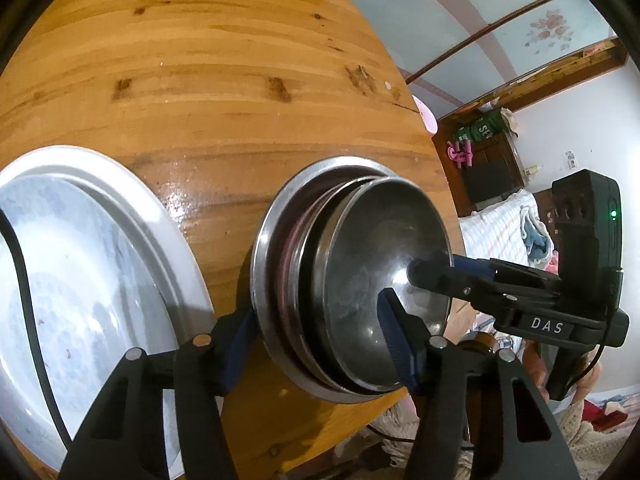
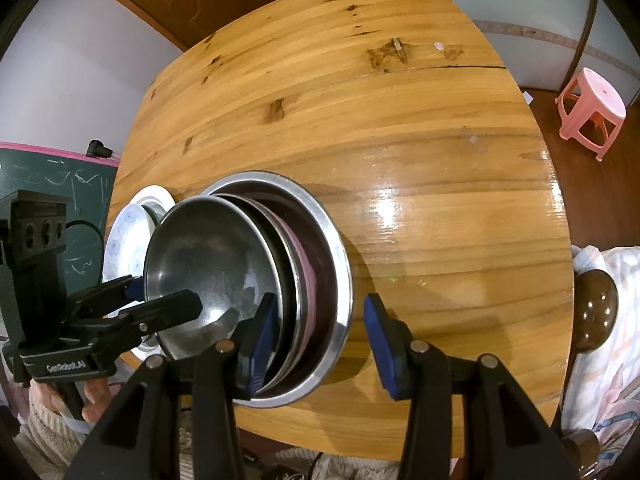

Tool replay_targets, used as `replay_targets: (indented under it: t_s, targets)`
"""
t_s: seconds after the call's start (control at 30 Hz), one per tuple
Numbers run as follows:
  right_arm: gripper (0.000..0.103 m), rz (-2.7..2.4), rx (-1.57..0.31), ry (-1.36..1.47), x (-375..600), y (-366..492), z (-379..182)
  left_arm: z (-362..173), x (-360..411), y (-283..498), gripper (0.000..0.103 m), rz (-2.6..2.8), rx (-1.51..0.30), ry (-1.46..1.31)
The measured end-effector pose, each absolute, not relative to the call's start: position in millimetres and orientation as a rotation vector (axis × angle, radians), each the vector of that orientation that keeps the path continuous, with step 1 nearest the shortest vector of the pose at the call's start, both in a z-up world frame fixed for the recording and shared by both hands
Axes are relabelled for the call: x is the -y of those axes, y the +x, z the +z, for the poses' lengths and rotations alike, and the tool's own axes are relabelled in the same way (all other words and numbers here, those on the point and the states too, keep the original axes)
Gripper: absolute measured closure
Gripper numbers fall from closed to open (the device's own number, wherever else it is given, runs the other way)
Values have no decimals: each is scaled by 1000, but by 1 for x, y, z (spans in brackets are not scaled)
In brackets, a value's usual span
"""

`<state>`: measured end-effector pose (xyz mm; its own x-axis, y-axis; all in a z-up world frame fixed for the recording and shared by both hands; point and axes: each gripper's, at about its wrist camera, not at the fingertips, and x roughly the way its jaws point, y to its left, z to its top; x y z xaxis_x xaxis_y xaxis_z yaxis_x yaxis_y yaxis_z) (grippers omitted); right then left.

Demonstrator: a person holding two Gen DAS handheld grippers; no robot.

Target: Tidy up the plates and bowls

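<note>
A stack of steel bowls (image 1: 352, 292) sits near the front edge of the round wooden table (image 1: 224, 80). The small top bowl (image 2: 208, 280) tilts inside the wide outer bowl (image 2: 336, 280). My left gripper (image 1: 320, 344) is open, its fingers straddling the stack's near rim. My right gripper (image 2: 320, 340) is open too, its fingers astride the stack's right rim, one inside and one outside. Each gripper shows in the other's view: the right one (image 1: 448, 276) reaches into the top bowl, the left one (image 2: 160, 300) likewise. White plates (image 1: 80, 280) are stacked left of the bowls.
The white plates also show in the right wrist view (image 2: 128, 236). A pink plastic stool (image 2: 592, 112) stands on the floor beyond the table. A bed with a checked cover (image 1: 504, 232) lies to the right. The table edge is just below the bowls.
</note>
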<state>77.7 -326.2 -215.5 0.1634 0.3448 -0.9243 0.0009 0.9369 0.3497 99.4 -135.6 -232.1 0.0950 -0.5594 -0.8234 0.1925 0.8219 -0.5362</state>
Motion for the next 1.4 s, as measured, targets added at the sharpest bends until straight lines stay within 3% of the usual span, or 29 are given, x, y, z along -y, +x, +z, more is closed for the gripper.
replay_targets:
  t_s: [0.1, 0.2, 0.8, 1.2, 1.4]
  targets:
    - [59, 251, -1394, 304, 327, 77, -217, -236, 135, 100, 55, -570, -1387, -334]
    - [70, 266, -1402, 328, 328, 78, -217, -238, 135, 101, 62, -565, -1402, -339]
    - [70, 249, -1417, 308, 323, 82, -213, -235, 138, 104, 67, -543, -1439, -310]
    - [70, 254, -1396, 302, 316, 76, -190, -208, 124, 90, 67, -543, -1381, -314]
    - [70, 267, -1356, 271, 293, 74, -159, -169, 97, 82, 67, -514, -1315, -314]
